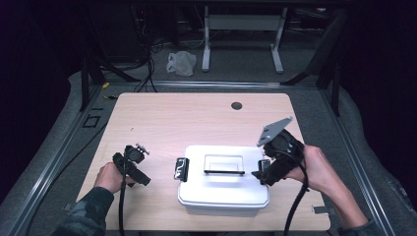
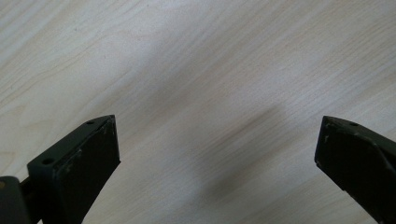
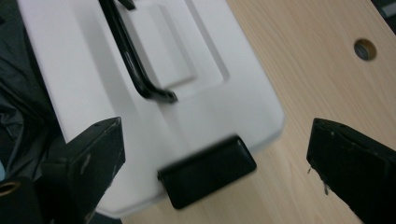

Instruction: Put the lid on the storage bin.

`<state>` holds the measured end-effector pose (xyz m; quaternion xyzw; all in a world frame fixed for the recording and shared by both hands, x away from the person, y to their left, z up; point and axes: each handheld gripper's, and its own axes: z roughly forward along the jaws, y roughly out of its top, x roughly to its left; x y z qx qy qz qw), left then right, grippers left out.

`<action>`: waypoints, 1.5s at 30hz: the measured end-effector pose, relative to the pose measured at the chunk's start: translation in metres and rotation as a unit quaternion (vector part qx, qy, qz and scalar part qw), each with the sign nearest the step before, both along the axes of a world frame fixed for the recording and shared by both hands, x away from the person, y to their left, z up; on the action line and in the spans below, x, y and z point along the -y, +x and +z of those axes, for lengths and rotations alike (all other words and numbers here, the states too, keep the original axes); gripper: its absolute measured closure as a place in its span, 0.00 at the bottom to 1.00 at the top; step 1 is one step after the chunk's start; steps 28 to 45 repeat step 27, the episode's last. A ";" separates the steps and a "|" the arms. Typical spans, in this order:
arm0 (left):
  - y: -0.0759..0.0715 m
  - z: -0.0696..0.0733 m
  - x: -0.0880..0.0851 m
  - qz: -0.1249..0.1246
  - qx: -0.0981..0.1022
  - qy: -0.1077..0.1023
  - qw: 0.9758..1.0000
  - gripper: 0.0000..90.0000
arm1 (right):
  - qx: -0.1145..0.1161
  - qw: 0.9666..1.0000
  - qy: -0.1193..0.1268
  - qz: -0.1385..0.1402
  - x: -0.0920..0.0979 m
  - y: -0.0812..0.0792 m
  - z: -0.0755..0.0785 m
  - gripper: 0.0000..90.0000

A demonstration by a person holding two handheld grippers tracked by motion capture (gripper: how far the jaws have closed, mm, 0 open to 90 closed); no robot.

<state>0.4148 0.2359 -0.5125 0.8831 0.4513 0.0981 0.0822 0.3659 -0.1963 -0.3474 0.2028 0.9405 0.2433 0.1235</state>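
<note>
A: Slipping off the right latch [image 3: 207, 171] likely, from an off-centre closing; lid of the box [image 1: 223, 194] then stays locked.

B: Box at table [image 1: 162, 123] front. Latch between the wide-open right gripper [image 3: 215, 163] jaws, untouched. Left gripper [image 2: 217, 154] also gaping, over bare wood, well apart.

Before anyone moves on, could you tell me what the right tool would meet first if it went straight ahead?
Probably the black latch on the white box: it lies between the open right tool, though depth is unclear.
</note>
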 end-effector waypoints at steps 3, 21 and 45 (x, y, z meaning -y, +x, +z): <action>0.000 0.000 -0.001 0.004 0.000 0.000 1.000 0.00 | -0.001 0.999 0.005 -0.048 0.027 -0.005 -0.010 0.00; 0.000 -0.006 -0.006 0.010 -0.001 0.003 1.000 0.00 | -0.039 0.975 -0.014 -0.219 0.091 0.000 -0.116 0.00; 0.002 -0.007 -0.006 0.008 0.000 0.003 1.000 0.00 | -0.046 0.972 -0.017 -0.228 0.092 0.002 -0.123 0.00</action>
